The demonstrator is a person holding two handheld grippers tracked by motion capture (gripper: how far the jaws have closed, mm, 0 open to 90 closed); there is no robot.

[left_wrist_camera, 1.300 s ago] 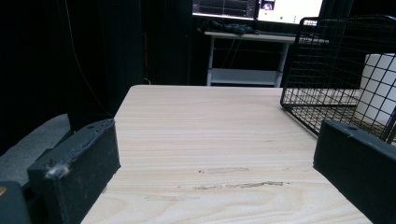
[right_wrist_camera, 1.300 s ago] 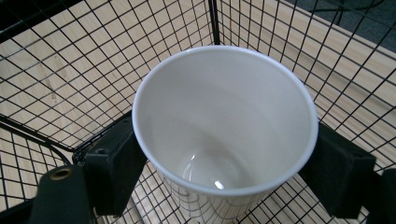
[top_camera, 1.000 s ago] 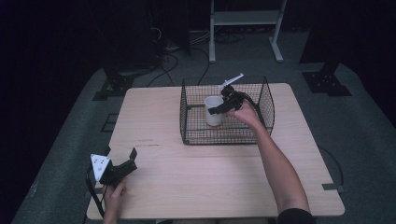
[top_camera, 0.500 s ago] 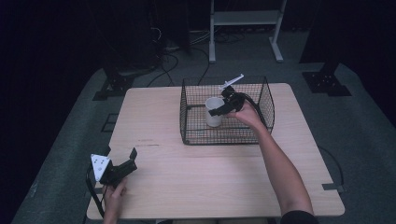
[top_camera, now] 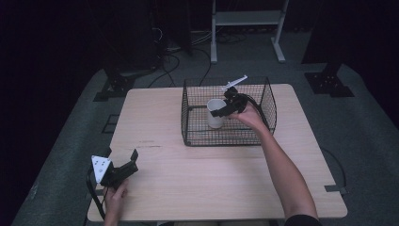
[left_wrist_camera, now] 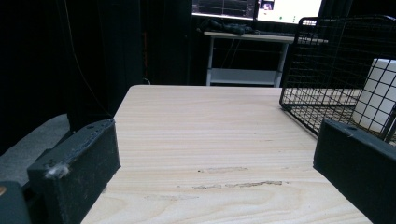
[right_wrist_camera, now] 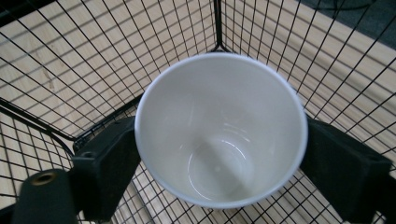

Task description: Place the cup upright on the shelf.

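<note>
The white cup (right_wrist_camera: pixel 222 130) sits squarely between my right gripper's (top_camera: pixel 225 109) jaws, one black pad against each side of its rim, so that tool is pinching the cup inside the black wire basket (top_camera: pixel 268 101). Looking down its jaws I see straight into the empty cup; its outer wall and base are hidden by its own rim, so I cannot tell whether it rests on the basket floor or hangs just above it. From the high view the cup stands upright toward the basket's left half, partly screened by mesh. My left gripper (top_camera: pixel 123 165) lies well apart, near the front left corner of the wooden table (top_camera: pixel 188 179), jaws spread wide with bare tabletop between them; ahead and to its right the basket and cup are cut off by the frame edge.
</note>
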